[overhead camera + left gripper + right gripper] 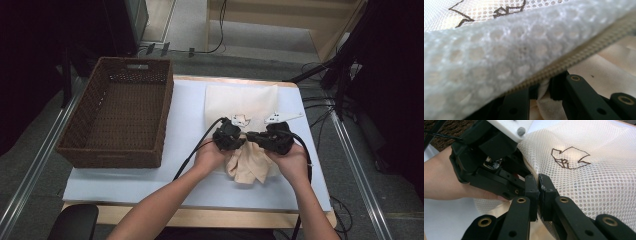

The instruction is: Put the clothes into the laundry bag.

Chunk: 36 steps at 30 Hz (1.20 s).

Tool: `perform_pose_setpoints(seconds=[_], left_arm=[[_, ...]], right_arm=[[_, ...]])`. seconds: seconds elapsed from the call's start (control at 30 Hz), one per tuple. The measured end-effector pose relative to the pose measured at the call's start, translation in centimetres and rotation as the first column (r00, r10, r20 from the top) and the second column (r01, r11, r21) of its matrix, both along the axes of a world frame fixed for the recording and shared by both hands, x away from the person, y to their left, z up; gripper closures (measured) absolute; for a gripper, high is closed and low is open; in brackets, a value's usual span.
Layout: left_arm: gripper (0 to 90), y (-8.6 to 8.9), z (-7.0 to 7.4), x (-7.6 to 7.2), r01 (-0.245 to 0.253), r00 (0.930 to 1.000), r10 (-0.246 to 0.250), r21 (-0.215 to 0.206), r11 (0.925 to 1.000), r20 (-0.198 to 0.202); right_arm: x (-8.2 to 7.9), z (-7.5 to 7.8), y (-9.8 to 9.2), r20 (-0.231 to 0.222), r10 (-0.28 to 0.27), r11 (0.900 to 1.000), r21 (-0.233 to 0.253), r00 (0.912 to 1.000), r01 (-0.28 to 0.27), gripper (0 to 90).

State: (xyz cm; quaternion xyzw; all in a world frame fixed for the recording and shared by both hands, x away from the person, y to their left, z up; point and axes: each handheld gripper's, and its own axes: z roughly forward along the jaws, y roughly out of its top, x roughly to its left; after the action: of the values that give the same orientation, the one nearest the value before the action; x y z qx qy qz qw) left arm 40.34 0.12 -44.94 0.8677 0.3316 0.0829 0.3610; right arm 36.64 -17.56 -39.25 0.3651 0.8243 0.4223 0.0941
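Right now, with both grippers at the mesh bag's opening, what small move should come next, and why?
Probably spread the two grippers apart to widen the opening. The left gripper and right gripper pinch the mesh bag close together at its zipper edge, and cream cloth bunches at the mouth, only partly inside.

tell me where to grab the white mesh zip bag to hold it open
Grip the white mesh zip bag at its zipper edge, coming from the person's side, where the mouth faces and beige cloth spills out. The stiff edge suits thin jaws; the left gripper and right gripper already pinch there.
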Motion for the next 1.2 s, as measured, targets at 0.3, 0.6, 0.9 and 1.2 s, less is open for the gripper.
perform_pose_setpoints(seconds=[0.3,0.6,0.9,1.2], left_arm=[[79.4,0.1,0.0,0.1,0.03,0.9975,-0.029,0.013,0.9995,-0.064],[81.1,-0.2,-0.8,-0.3,0.04,0.9977,-0.037,0.047,0.9981,-0.057],[80.1,-0.7,-1.2,0.3,-0.067,0.9977,0.067,0.038,0.997,0.015],[70.6,0.4,0.7,-0.4,0.01,0.9996,-0.01,-0.012,0.9999,-0.027]], right_arm=[[0.1,-0.2,0.0,-0.004,0.003,1.0,0.0,1.0,-0.003,87.9],[0.1,-0.2,0.0,-0.008,0.0,1.0,0.002,1.0,0.0,87.9],[0.3,-0.5,0.0,-0.014,0.001,1.0,-0.004,0.9999,-0.001,87.9],[0.3,-0.5,0.0,-0.012,0.002,1.0,-0.002,0.9999,-0.002,87.9]])
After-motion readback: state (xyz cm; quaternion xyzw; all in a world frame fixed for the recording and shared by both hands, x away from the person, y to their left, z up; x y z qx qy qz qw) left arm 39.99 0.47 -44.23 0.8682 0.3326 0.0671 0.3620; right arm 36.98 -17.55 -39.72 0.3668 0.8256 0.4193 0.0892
